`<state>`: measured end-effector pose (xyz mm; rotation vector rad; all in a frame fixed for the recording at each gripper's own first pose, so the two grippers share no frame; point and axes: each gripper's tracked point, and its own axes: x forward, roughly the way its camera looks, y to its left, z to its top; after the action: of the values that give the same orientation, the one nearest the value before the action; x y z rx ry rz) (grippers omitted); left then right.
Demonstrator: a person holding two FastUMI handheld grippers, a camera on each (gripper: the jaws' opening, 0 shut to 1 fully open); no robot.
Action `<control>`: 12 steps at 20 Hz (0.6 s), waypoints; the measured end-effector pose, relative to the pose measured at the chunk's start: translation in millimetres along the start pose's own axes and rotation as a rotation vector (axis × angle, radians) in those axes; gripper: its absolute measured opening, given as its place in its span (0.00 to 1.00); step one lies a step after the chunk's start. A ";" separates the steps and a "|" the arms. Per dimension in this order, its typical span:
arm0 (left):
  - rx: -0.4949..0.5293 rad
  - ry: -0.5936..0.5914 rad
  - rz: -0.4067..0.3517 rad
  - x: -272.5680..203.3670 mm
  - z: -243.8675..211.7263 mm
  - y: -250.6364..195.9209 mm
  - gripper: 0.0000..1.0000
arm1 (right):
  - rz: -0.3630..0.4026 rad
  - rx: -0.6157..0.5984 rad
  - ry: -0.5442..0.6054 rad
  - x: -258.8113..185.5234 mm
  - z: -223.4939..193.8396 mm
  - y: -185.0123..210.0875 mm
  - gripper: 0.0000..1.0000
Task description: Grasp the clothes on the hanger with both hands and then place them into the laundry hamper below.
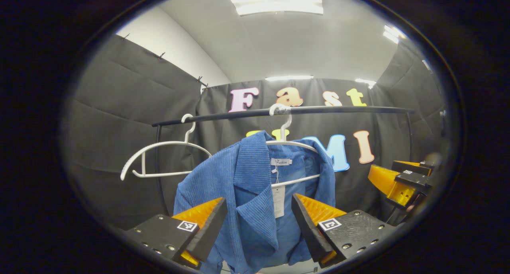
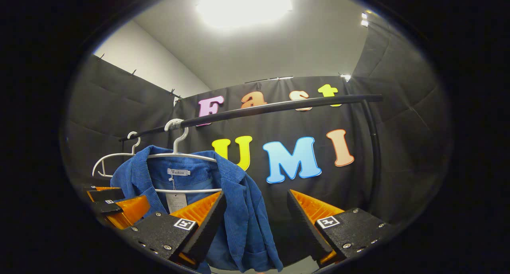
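Black-draped booth, rail (image 1: 279, 111), blue jacket (image 1: 255, 194) seemingly ungrasped.

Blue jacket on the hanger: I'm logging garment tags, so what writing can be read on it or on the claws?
Neck label on the blue jacket: one cursive word, too small and blurred to read surely.
Paper hang tag below it: fine print, too small to read.
Marker squares on the left claw and right claw: black-and-white patterns, no words.
Nothing legible to quote.
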<state>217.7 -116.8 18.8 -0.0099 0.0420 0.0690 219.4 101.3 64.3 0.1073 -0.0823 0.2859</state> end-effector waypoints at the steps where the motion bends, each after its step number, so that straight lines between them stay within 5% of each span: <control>1: 0.008 0.008 0.015 3.9 -4.9 -0.4 0.93 | 0.018 0.007 0.000 9.3 -3.5 3.7 0.94; 2: 0.021 0.007 0.035 9.4 -6.7 1.5 0.99 | 0.033 0.016 0.007 17.9 -7.7 7.1 0.92; 12: 0.103 0.005 0.199 46.6 -23.2 14.5 0.93 | 0.119 0.016 0.107 96.0 -73.2 29.6 0.94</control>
<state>262.2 -99.3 -6.5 0.0975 0.0515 0.2659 307.5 164.7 3.8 0.1029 0.0200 0.4102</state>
